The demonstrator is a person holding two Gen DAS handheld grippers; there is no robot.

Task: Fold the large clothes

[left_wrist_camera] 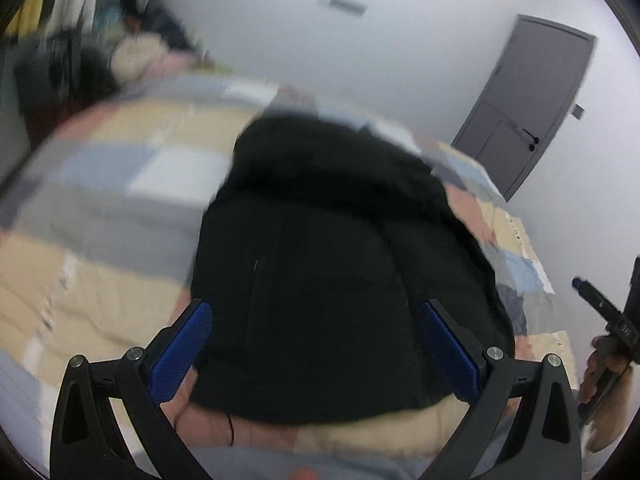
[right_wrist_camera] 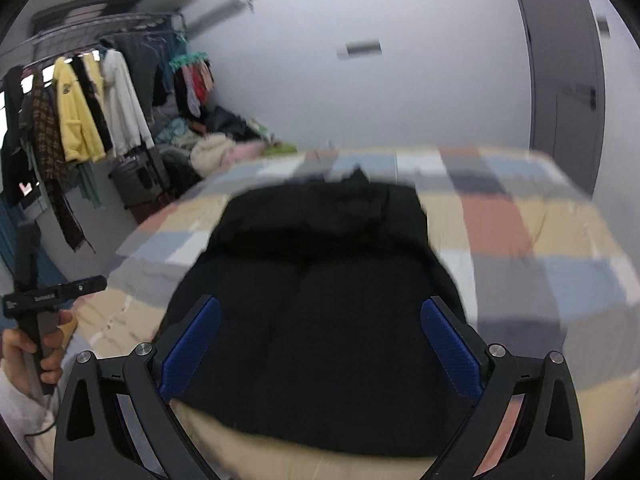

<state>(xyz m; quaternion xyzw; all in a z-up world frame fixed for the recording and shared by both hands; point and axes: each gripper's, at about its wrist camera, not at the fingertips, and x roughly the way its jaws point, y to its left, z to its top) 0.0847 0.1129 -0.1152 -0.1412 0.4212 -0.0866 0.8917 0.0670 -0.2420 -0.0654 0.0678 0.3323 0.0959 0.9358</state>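
1 black garment (right_wrist_camera: 320, 300) lies on 1 checked bed (right_wrist_camera: 520, 240); 2 claws, left claw (left_wrist_camera: 316, 316) and right claw (right_wrist_camera: 320, 312), gape wide, empty.

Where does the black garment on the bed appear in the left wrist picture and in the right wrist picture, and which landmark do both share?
Left wrist: the black garment fills the centre, lying on the patchwork quilt, beyond the open left gripper.
Right wrist: the black garment lies at centre and lower centre, beyond the open right gripper.
Shared landmark: the grey door, at the right in both.
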